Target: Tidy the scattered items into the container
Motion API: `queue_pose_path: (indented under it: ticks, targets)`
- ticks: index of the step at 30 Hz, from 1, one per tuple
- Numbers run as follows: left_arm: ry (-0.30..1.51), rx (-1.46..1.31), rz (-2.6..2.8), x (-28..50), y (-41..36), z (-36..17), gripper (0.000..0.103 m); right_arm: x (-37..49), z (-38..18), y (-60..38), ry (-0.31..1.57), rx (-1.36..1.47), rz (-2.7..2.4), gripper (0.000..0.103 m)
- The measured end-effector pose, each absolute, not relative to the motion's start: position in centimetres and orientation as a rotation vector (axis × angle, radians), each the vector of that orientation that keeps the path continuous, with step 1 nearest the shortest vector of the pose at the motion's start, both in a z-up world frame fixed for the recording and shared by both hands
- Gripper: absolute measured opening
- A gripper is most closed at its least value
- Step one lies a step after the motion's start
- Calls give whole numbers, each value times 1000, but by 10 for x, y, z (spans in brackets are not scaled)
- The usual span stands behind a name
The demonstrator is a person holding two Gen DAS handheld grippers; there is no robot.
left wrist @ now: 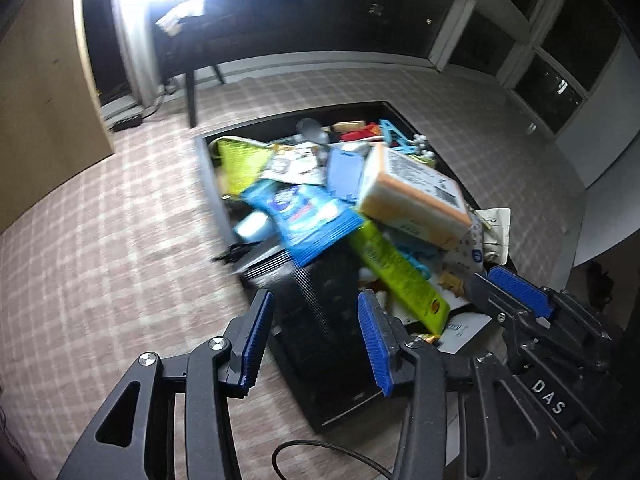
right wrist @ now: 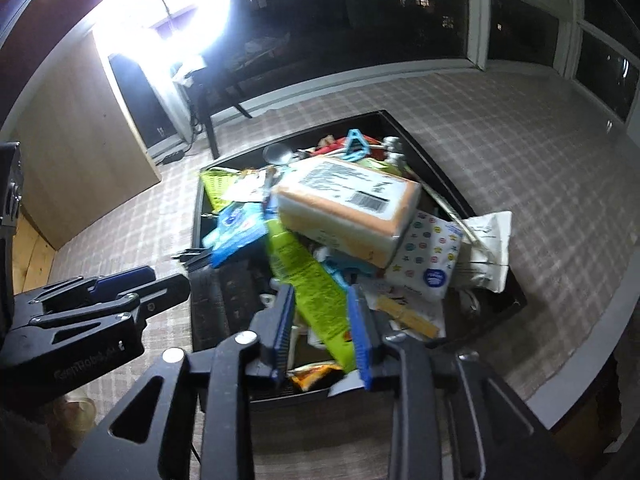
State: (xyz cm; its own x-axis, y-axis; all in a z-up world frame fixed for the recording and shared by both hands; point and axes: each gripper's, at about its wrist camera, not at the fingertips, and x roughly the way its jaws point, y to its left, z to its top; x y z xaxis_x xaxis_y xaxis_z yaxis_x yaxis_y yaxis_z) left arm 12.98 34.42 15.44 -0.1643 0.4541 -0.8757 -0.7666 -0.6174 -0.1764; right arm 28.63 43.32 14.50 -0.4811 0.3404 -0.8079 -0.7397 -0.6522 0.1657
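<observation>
- The container [left wrist: 208, 184], a dark shallow tray on the checked tablecloth [left wrist: 100, 240], fills the middle of both views and is heaped well above its rim.
- A black keyboard-like slab [left wrist: 324, 320] lies at the tray's near left corner in the left wrist view, its near end seemingly over the rim.
- On top sits an orange-edged box [right wrist: 344, 208], tilted, with a blue packet [left wrist: 304, 216] to its left and a long green packet [right wrist: 308, 292] sloping down toward the lower middle of the frame.
- A white bag [right wrist: 488, 248] hangs over the tray's right rim.
- The left gripper [left wrist: 316, 340] stands with its jaws partly apart, straddling the black slab without pressing it.
- The right gripper [right wrist: 320, 332] has its jaws half apart with the green packet's lower end between them; the pads seem clear of it, though blur makes this uncertain.
- To finish well, I judge it best to back both grippers away gently, so the tilted box is not nudged off the heap.
- The overhanging bag probably needs tucking inside next.
</observation>
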Motion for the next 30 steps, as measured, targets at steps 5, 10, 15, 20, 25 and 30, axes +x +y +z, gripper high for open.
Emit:
queue_pose_path:
  ticks: [5, 10, 15, 20, 25, 30]
  targets:
    - [377, -1243, 1981, 114, 299, 169, 44, 263, 150, 408, 636, -1046, 2187, 36]
    - [347, -1216, 2098, 99, 247, 183, 55, 234, 158, 377, 600, -1062, 2243, 38]
    - [317, -1231, 2200, 86, 190, 185, 61, 204, 166, 335, 527, -1074, 2303, 45]
    - [335, -1242, 2303, 73, 140, 177, 67, 173, 169, 290, 453, -1073, 2363, 55]
    - [300, -1301, 2342, 57, 101, 167, 71, 146, 160, 252, 436, -1115, 2417, 61]
    - [276, -1334, 2370, 42, 70, 160, 73, 125, 151, 225, 427, -1152, 2437, 63]
